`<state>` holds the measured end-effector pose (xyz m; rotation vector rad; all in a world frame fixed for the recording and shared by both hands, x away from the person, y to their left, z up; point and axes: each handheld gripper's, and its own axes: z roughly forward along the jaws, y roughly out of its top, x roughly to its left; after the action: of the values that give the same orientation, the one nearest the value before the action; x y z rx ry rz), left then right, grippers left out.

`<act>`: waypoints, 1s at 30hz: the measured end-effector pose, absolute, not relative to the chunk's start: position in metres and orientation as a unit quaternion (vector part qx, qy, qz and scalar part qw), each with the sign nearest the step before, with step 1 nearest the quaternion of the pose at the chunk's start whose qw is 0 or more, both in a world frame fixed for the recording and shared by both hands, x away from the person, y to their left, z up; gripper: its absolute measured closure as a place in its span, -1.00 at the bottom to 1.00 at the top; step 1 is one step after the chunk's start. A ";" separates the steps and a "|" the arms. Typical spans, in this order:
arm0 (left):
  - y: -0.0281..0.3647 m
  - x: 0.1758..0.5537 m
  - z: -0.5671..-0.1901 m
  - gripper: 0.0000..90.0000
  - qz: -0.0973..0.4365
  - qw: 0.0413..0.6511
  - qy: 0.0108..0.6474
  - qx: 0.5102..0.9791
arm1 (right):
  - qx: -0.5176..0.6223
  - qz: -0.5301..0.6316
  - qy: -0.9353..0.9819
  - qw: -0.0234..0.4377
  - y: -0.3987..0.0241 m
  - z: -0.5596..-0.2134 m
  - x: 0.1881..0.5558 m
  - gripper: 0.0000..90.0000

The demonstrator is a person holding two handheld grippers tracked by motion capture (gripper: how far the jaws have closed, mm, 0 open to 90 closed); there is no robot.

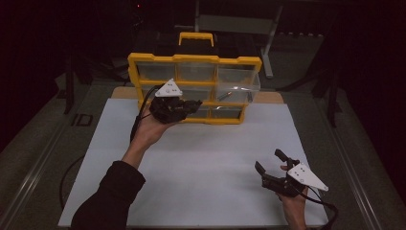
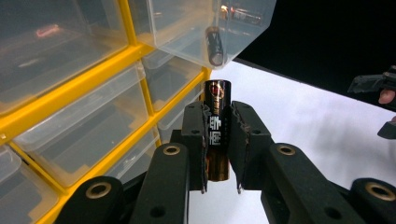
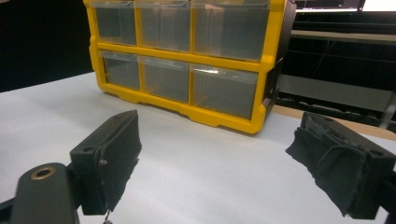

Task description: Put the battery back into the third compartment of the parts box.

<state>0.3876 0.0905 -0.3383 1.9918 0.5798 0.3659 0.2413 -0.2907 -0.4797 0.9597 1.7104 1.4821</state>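
Left gripper view: my left gripper (image 2: 216,140) is clamped on a battery (image 2: 217,126), held upright just below the pulled-out drawer (image 2: 205,32) of the yellow organizer (image 2: 93,74). I judge it could strike the drawer's front wall and slip if raised crooked. My right gripper (image 3: 219,163) stands wide apart, empty, well away from the organizer.

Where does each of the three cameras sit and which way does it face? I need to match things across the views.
High view: above the person's side, looking forward and down on the white table; both forearms, the left gripper and the right gripper show.
Left gripper view: on the left gripper, looking along its jaws, shut on a battery beside the yellow drawer cabinet.
Right gripper view: on the right gripper, jaws open, low over the table, facing the cabinet's front.
All three share the cabinet; the pulled-out drawer appears in the high and left gripper views.
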 end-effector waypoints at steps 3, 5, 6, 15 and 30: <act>0.091 0.389 -0.336 0.73 0.157 0.496 0.243 0.819 | 0.368 0.569 0.655 0.335 -0.291 -0.480 0.241 -0.70; 0.091 0.391 -0.334 0.73 0.158 0.498 0.243 0.817 | 0.368 0.568 0.655 0.335 -0.291 -0.480 0.241 -0.70; 0.091 0.391 -0.334 0.73 0.158 0.498 0.243 0.817 | 0.368 0.568 0.655 0.335 -0.291 -0.480 0.241 -0.70; 0.088 0.393 -0.321 0.73 0.167 0.512 0.236 0.809 | 0.368 0.568 0.655 0.335 -0.291 -0.480 0.241 -0.70; 0.077 0.401 -0.301 0.73 0.175 0.522 0.227 0.803 | 0.367 0.569 0.655 0.335 -0.291 -0.479 0.241 -0.70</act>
<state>0.4008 0.0768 -0.3007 1.9241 0.5440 0.4188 0.2413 -0.2912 -0.4794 0.9587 1.7085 1.4841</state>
